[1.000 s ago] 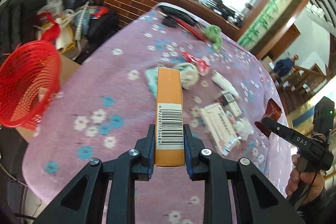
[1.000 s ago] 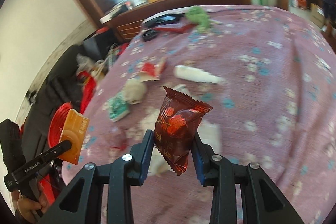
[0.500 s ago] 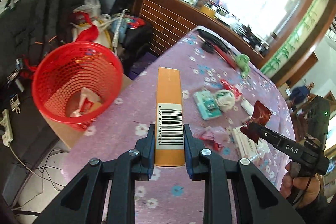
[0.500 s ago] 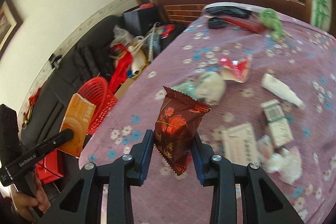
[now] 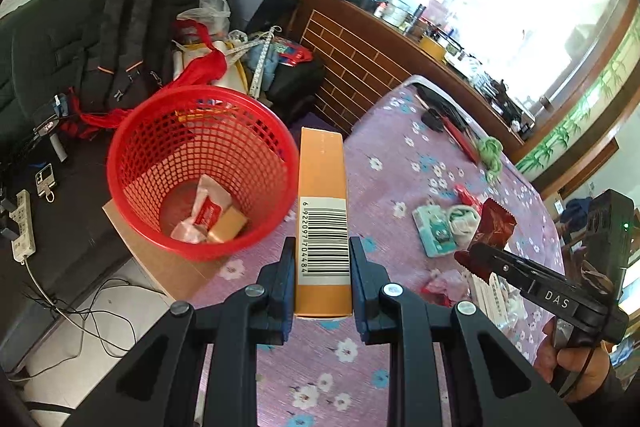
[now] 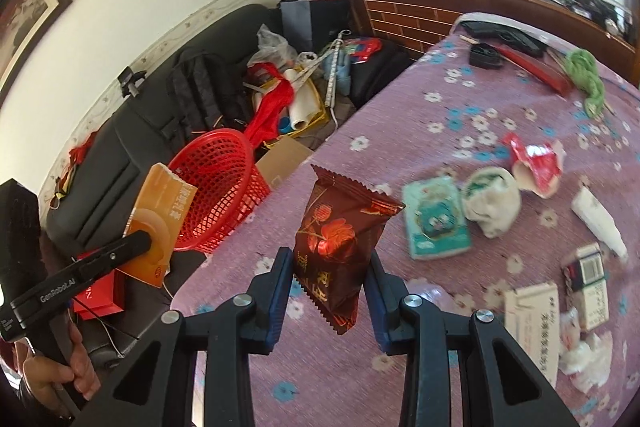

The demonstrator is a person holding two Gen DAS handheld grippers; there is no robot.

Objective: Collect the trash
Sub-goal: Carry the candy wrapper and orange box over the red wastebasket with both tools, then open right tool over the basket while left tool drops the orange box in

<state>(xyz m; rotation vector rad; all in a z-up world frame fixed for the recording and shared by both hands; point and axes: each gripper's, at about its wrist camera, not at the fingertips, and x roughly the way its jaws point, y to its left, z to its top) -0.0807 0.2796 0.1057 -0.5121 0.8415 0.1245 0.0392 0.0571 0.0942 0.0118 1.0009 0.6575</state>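
The left tool (image 5: 322, 281) is closed tight on a long orange box (image 5: 322, 223). The right tool (image 6: 328, 293) is closed tight on a dark red snack bag (image 6: 340, 247). Neither grip has changed in the last second.

What has changed is where the hands are. A second ago both tools were over the middle of the purple flowered worktop (image 5: 400, 163), and the red basket (image 5: 132, 131) was far off at the side of the left view. Now the basket fills the left part of that view, and you can look right down into it. A white wrapper and a small tan box already lie at its bottom. The orange box now hangs at the edge of the worktop, just beside the basket rim, but not yet over the opening.

The snack bag has come along too. In the right view the basket (image 6: 216, 163) is much nearer than before, though the bag is over the worktop edge, a bit behind the orange box.

So both pieces of trash are almost at the basket. I think the next job is to move the orange box over the opening and let go, then the bag.

More trash waits on the worktop: a green pack (image 6: 434, 223), a white wad (image 6: 494, 203), a torn red cup (image 6: 538, 163) and some small boxes.
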